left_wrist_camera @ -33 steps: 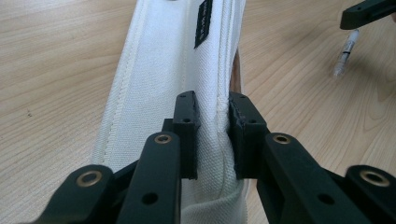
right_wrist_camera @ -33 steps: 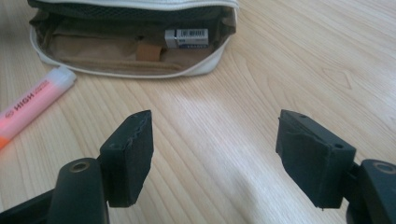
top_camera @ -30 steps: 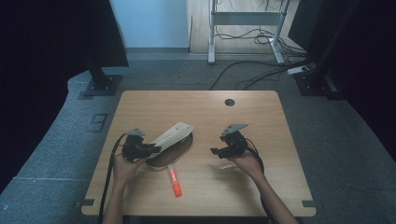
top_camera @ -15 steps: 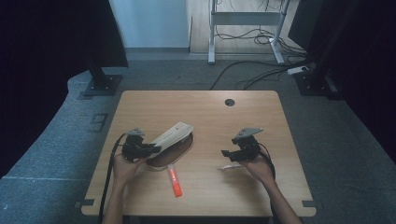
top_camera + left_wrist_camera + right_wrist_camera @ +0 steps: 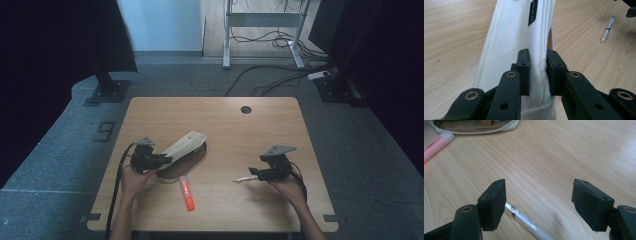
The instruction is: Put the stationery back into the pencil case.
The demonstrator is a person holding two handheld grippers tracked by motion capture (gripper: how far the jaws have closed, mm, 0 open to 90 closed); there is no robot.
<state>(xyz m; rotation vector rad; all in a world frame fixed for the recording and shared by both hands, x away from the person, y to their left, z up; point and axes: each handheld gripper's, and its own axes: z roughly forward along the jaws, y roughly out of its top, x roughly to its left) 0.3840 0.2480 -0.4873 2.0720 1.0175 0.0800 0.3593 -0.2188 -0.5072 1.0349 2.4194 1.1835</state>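
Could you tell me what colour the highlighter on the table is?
Pink-orange highlighter, best in the high view.

The pink highlighter [image 5: 436, 144] lying near the bench's front edge reads "HIGH" along its barrel. The pen [image 5: 522, 218] carries small print, too blurred to read. The pouch's black label [image 5: 532, 13] stays illegible.

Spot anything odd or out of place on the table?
Nothing damaged or spilled. The white pencil case is tipped up on its side, its edge pinched in the left tool. A pink highlighter and a silver pen lie loose on the table, outside the case.
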